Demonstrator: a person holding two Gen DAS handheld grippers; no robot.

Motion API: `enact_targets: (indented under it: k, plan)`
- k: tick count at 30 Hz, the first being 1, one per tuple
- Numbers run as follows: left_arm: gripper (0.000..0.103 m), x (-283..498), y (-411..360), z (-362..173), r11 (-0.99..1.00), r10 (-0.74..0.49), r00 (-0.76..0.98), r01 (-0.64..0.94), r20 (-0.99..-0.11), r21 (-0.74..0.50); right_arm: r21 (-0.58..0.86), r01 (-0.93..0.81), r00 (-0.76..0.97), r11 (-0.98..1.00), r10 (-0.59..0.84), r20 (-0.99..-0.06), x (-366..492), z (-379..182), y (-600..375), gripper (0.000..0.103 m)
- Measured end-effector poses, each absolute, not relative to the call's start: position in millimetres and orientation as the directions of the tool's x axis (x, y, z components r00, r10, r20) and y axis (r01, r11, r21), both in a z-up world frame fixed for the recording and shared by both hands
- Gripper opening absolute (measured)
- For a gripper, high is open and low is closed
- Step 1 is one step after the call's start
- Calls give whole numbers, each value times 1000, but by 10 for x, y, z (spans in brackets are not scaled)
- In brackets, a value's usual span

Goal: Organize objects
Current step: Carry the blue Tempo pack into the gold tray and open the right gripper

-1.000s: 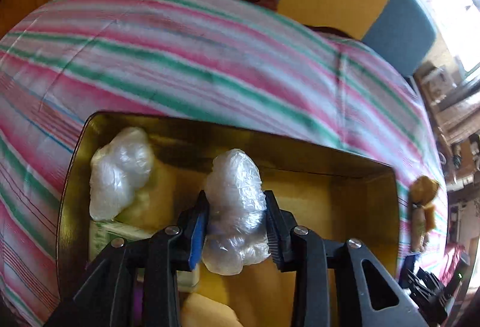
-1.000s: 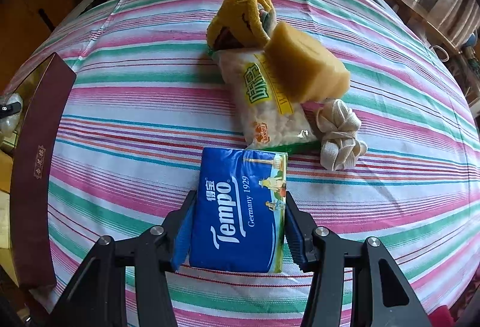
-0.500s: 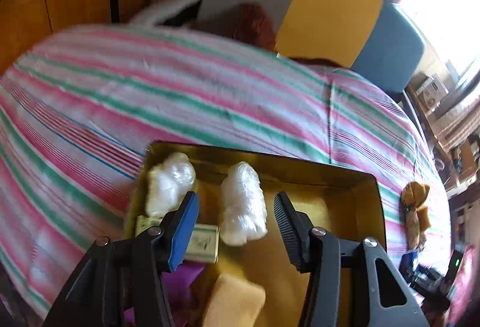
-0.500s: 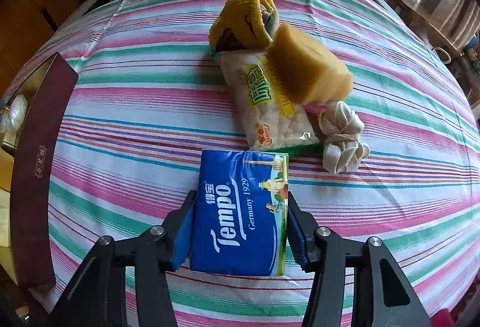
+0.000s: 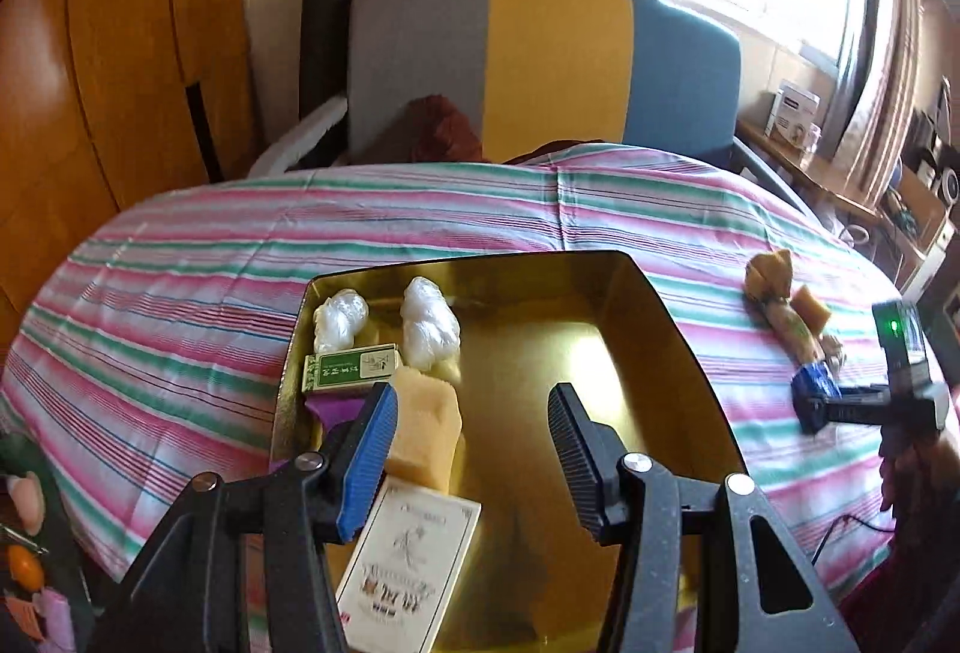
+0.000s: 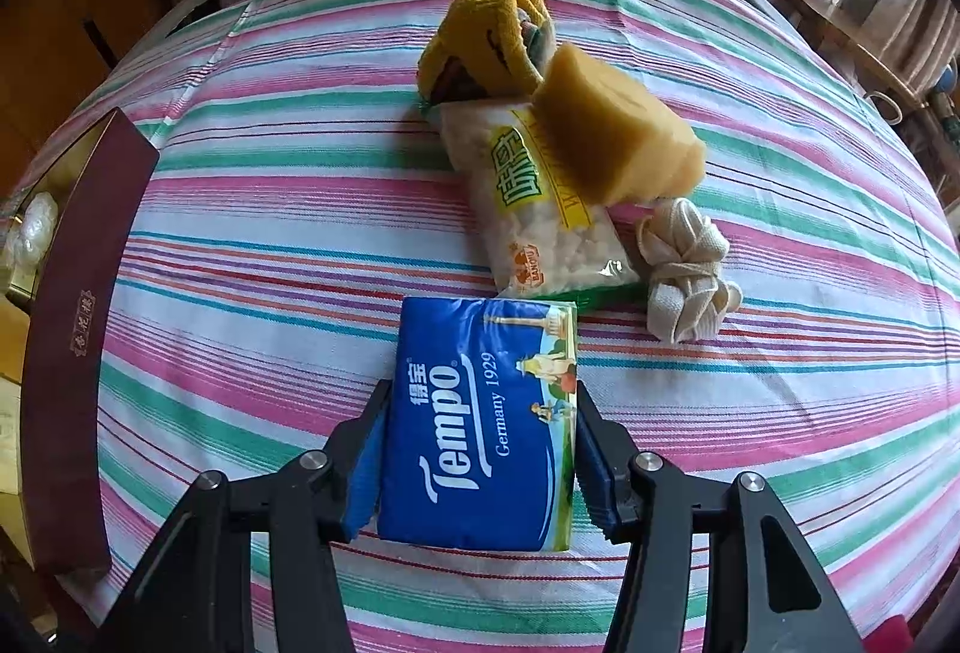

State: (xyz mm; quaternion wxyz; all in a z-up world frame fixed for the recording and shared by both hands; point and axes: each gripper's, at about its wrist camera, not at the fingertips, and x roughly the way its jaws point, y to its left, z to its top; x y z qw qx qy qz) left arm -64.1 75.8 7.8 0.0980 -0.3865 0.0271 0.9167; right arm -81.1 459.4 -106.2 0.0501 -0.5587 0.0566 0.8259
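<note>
Your left gripper [image 5: 474, 425]: jaws spread, nothing between them, held above the near half of the gold tray [image 5: 660, 329].

Your right gripper [image 6: 477, 449]: jaws pinching the blue tissue pack [image 6: 480, 425] at its two long sides; the pack lies flat on the striped cloth [image 6: 270, 209], toward the near edge of the table.

Gold tray, far left corner: two white plastic bundles [image 5: 429, 332] side by side, apart from each other. Just nearer along the left wall: a green box [image 5: 351, 368], with something purple [image 5: 336, 407] below it. Beside these, toward the tray's middle: a yellow sponge [image 5: 423, 431]. Near edge: a white printed card [image 5: 408, 569]. The right half of the tray floor is bare.

Striped cloth, right of the tray and well apart from it:
- yellow knitted cloth [image 6: 486, 35], farthest from you
- clear snack bag [image 6: 540, 209], touching the knitted cloth
- second yellow sponge [image 6: 618, 131], resting on the snack bag
- cream fabric knot [image 6: 684, 269], just beside the bag's near end

The tray's dark red outer wall [image 6: 78, 293] shows at the left edge of the right wrist view.
</note>
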Motion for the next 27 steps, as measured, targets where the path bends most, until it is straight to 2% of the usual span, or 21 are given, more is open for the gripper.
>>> enact_targets:
  k: [6,27]
  plan:
    - [53,-462,765,74,-976,154,-691,-219,-706,1,4,-135,-381,-991,49,-923,-764,-1048,4532,57]
    - [53,-328,764,-91,-972,187,-645,-233,-741,-43,-37,-115,-389,-993,79,-918,-757,-1070,4513,56]
